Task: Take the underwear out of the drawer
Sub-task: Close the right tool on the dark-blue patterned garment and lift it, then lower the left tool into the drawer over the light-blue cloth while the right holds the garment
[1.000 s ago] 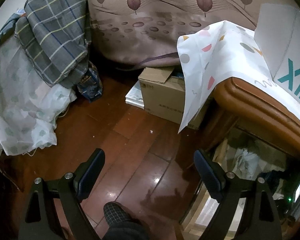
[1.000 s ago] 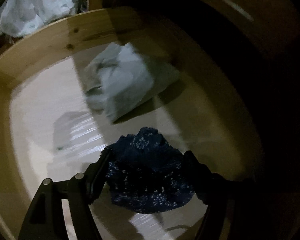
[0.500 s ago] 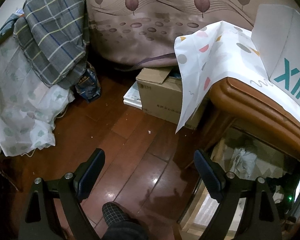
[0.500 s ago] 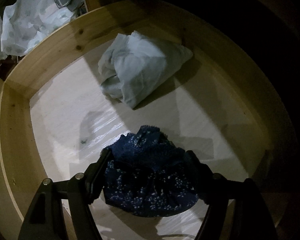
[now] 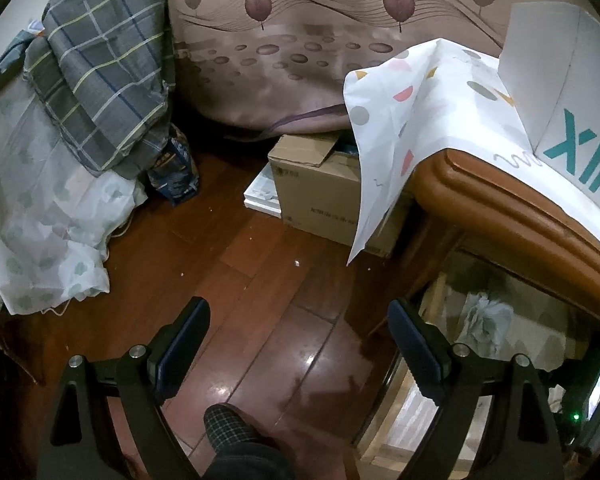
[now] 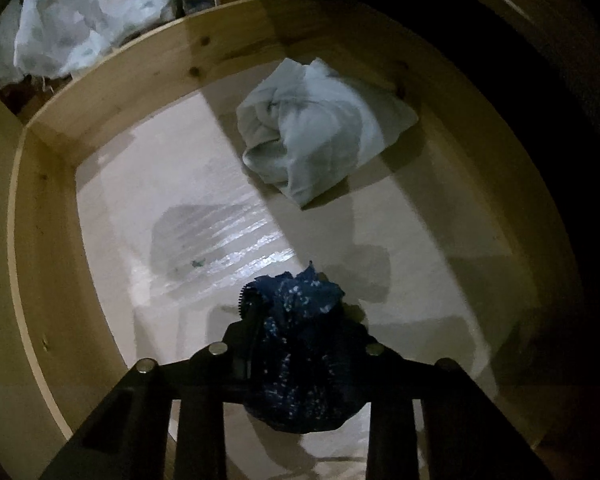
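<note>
Right wrist: right tool has now clamped dark-blue underwear in drawer.

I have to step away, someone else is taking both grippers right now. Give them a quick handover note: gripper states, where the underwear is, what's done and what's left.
Right gripper: shut on the dark blue patterned underwear, bunched between its fingers, over the drawer floor.
Left gripper: open, empty, hanging over the wood floor beside the cabinet, away from the drawer.
Also in the drawer: a crumpled pale blue garment toward the far wall, untouched.
Done: blue underwear gripped.
Left: lift it clear of the drawer walls and bring it out. If the pale garment is also underwear, it probably needs a second trip; the pictures do not show what it is.
</note>
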Demonstrator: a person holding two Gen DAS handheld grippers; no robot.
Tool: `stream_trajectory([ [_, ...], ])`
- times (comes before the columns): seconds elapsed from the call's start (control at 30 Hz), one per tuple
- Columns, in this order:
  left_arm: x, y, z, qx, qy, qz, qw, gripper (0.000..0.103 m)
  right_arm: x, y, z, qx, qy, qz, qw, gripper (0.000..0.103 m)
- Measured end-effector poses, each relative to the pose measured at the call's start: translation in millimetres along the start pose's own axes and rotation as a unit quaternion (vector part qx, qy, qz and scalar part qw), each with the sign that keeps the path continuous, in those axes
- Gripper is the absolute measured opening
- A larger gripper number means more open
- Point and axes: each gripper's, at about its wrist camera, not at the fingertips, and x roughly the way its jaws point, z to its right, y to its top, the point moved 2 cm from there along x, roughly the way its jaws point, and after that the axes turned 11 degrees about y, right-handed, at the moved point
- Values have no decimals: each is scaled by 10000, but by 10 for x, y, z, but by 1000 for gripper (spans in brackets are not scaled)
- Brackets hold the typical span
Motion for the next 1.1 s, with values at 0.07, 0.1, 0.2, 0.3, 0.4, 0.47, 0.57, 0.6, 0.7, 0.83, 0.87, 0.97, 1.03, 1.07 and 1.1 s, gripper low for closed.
stream_trajectory([
  [0.07,-3,2,7,8,-11,-7,10000,89,-77,42,-34,-52,-77,-40,9999,27],
  [0.1,-4,0,11,14,-14,-19,10000,89,-124,54,-51,-76,-183,4,9998,27],
  [0.2,-5,5,37,40,-70,-35,10000,89,-328,71,-185,-126,-376,65,9992,26],
  [0.3,-23,-12,82,139,-94,-19,9999,89,-593,61,-284,-41,-400,282,9988,26],
  [0.4,-49,-43,150,275,-175,21,9995,89,-935,73,-374,255,-448,739,9959,26],
  [0.47,-71,-64,219,392,-189,87,9990,89,-1119,52,-350,583,-416,1079,9916,26],
  [0.57,-116,-95,329,571,-313,132,9978,89,-1289,17,-307,1242,-324,1708,9769,26],
  [0.6,-132,-106,365,620,-365,169,9973,89,-1378,-54,-296,1510,-273,1952,9687,26],
  [0.7,-187,-164,519,948,-503,259,9939,89,-1521,-199,-258,1954,-314,2367,9512,26],
  [0.83,-280,-270,726,1382,-679,445,9871,89,-1674,-417,-176,2446,-423,2746,9290,26],
  [0.87,-308,-310,800,1533,-656,550,9845,89,-1728,-469,-154,2559,-445,2862,9223,26],
  [0.97,-386,-437,1020,1995,-388,947,9745,89,-1903,-660,-87,2872,-504,3205,9013,26],
  [1.03,-428,-532,1167,2310,-330,1132,9658,89,-1963,-730,-44,2969,-531,3349,8927,26],
  [1.07,-441,-585,1253,2447,-357,1166,9619,89,-1989,-759,-15,3019,-523,3419,8884,26],
  [1.1,-448,-637,1330,2545,-400,1192,9589,89,-1998,-783,12,3078,-476,3488,8839,26],
])
